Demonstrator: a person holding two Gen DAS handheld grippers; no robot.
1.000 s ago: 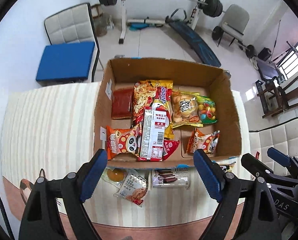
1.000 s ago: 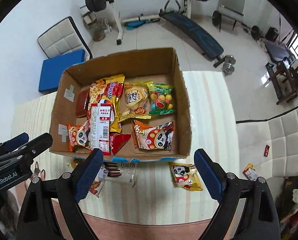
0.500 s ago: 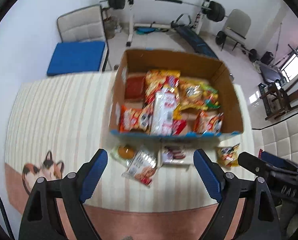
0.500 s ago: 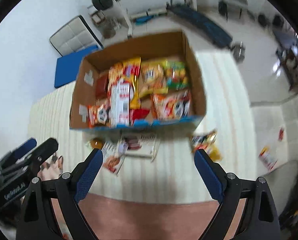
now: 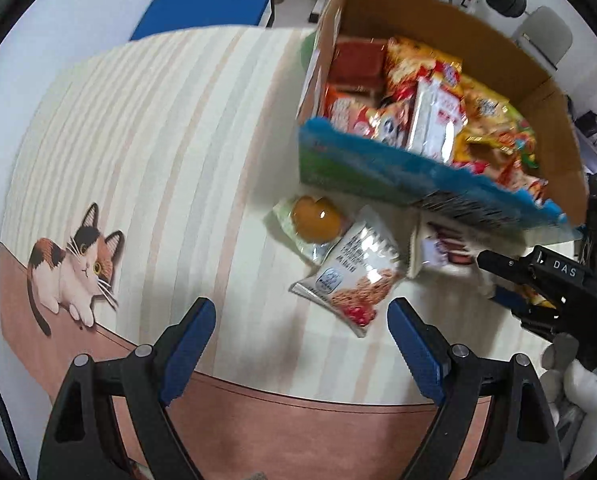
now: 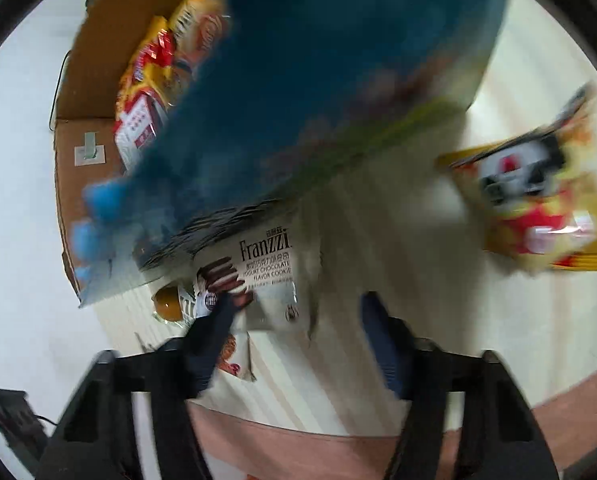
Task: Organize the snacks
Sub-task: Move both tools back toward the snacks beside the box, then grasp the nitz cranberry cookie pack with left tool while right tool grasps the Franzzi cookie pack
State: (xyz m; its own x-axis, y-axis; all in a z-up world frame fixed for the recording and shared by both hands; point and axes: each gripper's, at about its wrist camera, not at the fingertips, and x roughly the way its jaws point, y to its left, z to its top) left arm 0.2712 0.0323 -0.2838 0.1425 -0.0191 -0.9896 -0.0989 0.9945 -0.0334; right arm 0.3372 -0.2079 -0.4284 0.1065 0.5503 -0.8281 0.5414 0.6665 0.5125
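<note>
- The left gripper [image 5: 300, 344] is hovering over the striped tablecloth [image 5: 158, 140] with its jaws spread wide and nothing between them.
- A silver snack packet [image 5: 350, 276] is lying just ahead of those jaws, and an orange jelly cup [image 5: 316, 220] is sitting just beyond it.
- The right gripper [image 6: 298, 332] is showing its jaws just drawn close together. One finger is overlapping a corner of the Franzzi cookie pack [image 6: 258, 276], but blur is hiding any pinch.
- A yellow panda packet [image 6: 538, 208] is lying ahead and right of those jaws.
- Farthest ahead, the cardboard box [image 5: 378, 176] is holding many snacks.
</note>
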